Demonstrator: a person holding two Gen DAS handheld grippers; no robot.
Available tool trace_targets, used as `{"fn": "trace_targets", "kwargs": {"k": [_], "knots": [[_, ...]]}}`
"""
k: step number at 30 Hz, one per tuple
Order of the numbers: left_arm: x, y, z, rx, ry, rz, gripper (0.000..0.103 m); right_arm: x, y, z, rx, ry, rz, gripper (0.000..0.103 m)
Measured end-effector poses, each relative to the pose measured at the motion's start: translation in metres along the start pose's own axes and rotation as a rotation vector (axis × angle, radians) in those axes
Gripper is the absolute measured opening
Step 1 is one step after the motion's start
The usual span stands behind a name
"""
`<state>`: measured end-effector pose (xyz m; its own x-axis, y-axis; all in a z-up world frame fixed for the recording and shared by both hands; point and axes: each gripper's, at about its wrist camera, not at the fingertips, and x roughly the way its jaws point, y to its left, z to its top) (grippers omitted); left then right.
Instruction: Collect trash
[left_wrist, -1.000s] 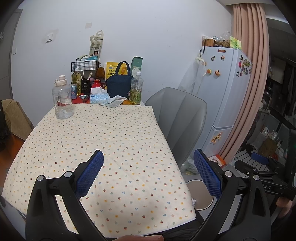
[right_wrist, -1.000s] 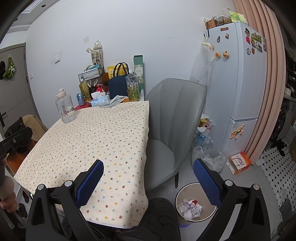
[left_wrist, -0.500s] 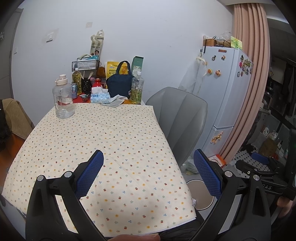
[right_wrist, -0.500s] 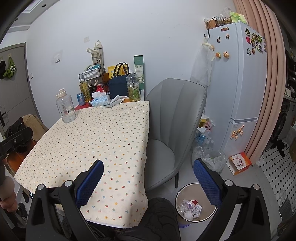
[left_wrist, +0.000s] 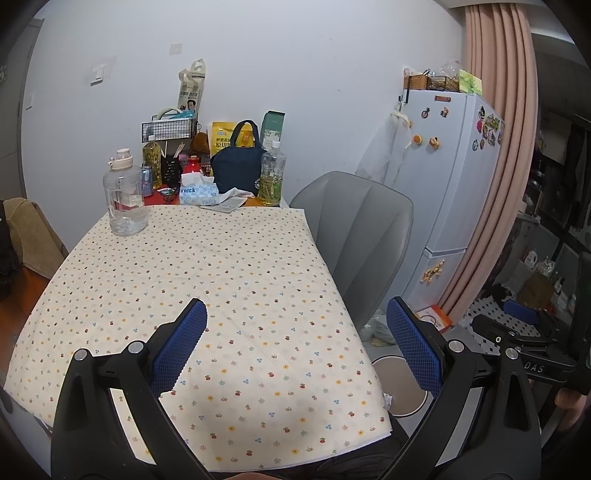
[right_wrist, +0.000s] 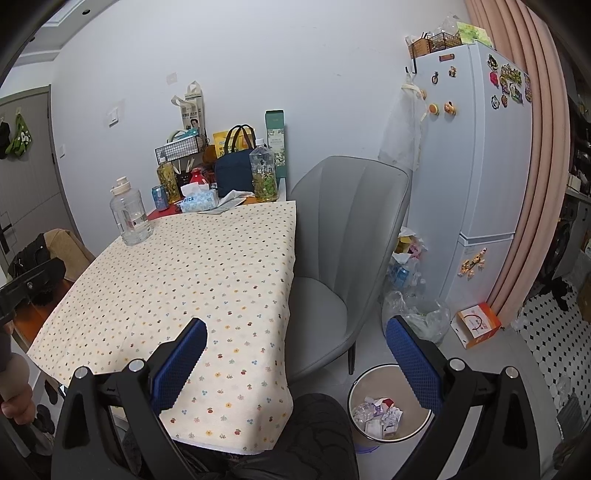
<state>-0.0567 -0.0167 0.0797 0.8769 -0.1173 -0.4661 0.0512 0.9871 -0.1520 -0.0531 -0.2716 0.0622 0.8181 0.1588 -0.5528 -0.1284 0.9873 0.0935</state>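
Note:
A round waste bin (right_wrist: 384, 406) stands on the floor right of the table, with crumpled paper scraps (right_wrist: 376, 415) inside; in the left wrist view only its rim (left_wrist: 397, 384) shows past the table edge. My left gripper (left_wrist: 297, 343) hangs open over the near part of the flowered tablecloth (left_wrist: 207, 266), nothing between its blue pads. My right gripper (right_wrist: 295, 360) is open too, held above the table's near right corner and the bin. No loose trash shows on the cloth (right_wrist: 192, 273) itself.
At the table's far end stand a clear water jug (left_wrist: 123, 199), tissue box (left_wrist: 197, 192), green-tea bottle (left_wrist: 272, 177), dark bag (left_wrist: 236, 168) and wire rack (left_wrist: 168, 127). A grey chair (right_wrist: 351, 236) sits at the right, then plastic bags (right_wrist: 413, 314), an orange box (right_wrist: 478, 325) and a white fridge (right_wrist: 476, 147).
Almost nothing has moved; the left wrist view has drifted very slightly, and both grippers stay open.

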Motion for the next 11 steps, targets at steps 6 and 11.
{"fn": "trace_targets", "kwargs": {"k": [6, 11], "knots": [[0.0002, 0.0002, 0.0007, 0.001, 0.001, -0.001, 0.097, 0.0, 0.0, 0.0001, 0.0, 0.001, 0.001, 0.095], [0.0017, 0.0023, 0.0005, -0.005, 0.003, -0.001, 0.097, 0.0024, -0.0017, -0.001, -0.002, 0.007, 0.003, 0.095]]}}
